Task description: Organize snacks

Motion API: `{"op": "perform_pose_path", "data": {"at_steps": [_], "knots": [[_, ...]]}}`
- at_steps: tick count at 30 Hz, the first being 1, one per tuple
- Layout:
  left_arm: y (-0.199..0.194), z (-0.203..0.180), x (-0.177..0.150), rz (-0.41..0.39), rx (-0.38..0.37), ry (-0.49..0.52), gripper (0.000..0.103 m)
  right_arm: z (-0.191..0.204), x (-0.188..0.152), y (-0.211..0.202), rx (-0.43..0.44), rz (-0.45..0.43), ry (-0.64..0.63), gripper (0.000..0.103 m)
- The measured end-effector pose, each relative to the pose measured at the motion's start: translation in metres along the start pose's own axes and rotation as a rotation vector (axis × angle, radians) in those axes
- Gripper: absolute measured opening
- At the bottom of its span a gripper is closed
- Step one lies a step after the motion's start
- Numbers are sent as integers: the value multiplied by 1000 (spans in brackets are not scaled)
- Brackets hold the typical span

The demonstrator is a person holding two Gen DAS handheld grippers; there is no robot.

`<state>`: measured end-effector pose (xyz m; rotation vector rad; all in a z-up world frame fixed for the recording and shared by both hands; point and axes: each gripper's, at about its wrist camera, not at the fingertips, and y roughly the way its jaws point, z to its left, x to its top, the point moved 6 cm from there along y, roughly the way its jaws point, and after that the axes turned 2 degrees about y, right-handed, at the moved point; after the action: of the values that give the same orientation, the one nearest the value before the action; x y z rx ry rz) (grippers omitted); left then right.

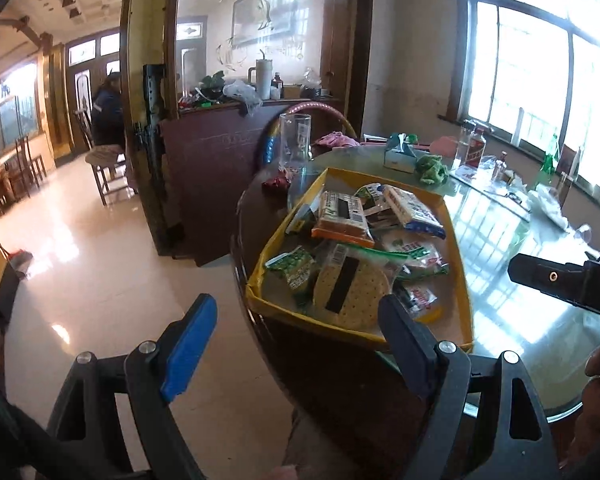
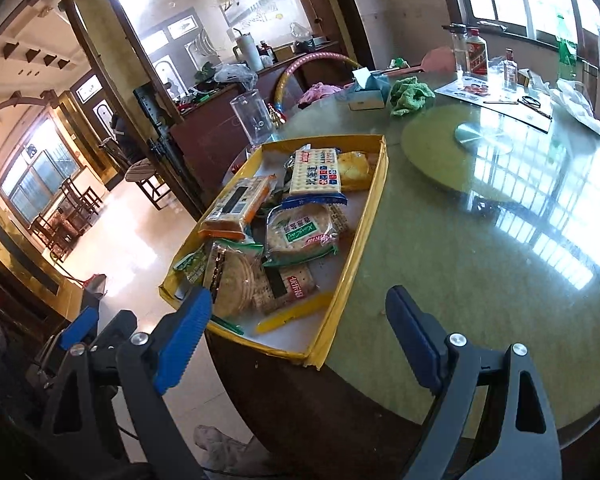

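Both wrist views look down over the table edge, sharing the yellow tray (left view nearer).

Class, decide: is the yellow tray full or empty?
Fairly full: the yellow tray holds many snack packets heaped across it, with bare floor at one side.

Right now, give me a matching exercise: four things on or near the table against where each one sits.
Things:
1. orange-edged cracker pack
2. green cloth
3. clear jar
4. liquor bottle

Places:
A. far side of the table, near the window
B. inside the yellow tray
C. beside the tissue box
D. just beyond the tray's far corner

Pairs: 1-B, 2-C, 3-D, 4-A
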<state>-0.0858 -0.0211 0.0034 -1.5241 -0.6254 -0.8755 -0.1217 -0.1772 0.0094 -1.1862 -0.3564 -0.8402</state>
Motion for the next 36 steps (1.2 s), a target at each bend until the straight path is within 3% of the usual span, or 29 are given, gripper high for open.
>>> {"op": "perform_pose_path", "data": {"at_steps": [15,36], "knots": [[-2,2,-5,-4,9,39,83,21,-6,1,-1,-1,-14,89],[-4,-3,-4,2,29,80,83,19,-8,2,2,6,2,89]]}}
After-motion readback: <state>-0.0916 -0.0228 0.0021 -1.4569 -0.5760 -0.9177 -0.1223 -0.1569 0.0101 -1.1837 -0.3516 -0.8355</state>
